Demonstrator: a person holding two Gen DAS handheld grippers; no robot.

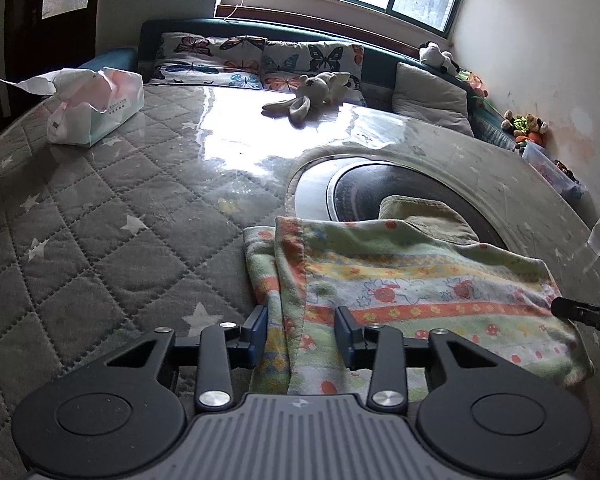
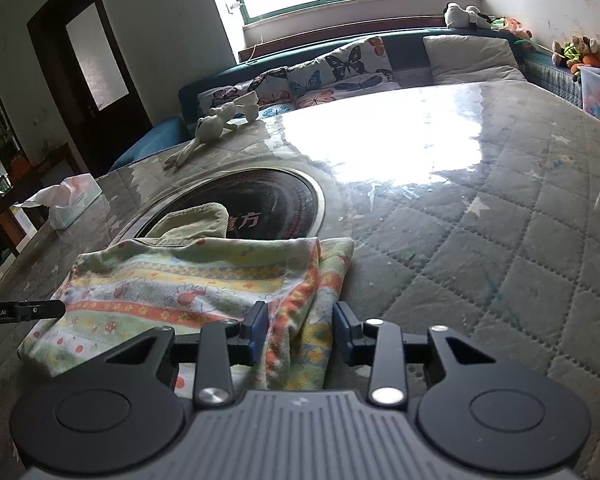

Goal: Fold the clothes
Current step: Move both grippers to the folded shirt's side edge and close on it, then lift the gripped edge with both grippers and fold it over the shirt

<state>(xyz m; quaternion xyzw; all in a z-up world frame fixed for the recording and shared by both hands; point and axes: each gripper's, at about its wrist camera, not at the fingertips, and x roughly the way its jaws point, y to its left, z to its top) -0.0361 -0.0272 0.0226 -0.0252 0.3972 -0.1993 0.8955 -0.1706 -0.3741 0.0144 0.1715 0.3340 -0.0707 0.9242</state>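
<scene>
Tools (image 1: 302, 334) (image 2: 300, 330), two, astride one towel (image 1: 412, 284).

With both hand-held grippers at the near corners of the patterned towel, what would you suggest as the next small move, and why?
Probably close both fully onto the cloth before lifting. The left hand-held gripper and right hand-held gripper each straddle a bunched near corner of the patterned towel, but a gap shows beside the pads, so neither looks clamped yet.
</scene>
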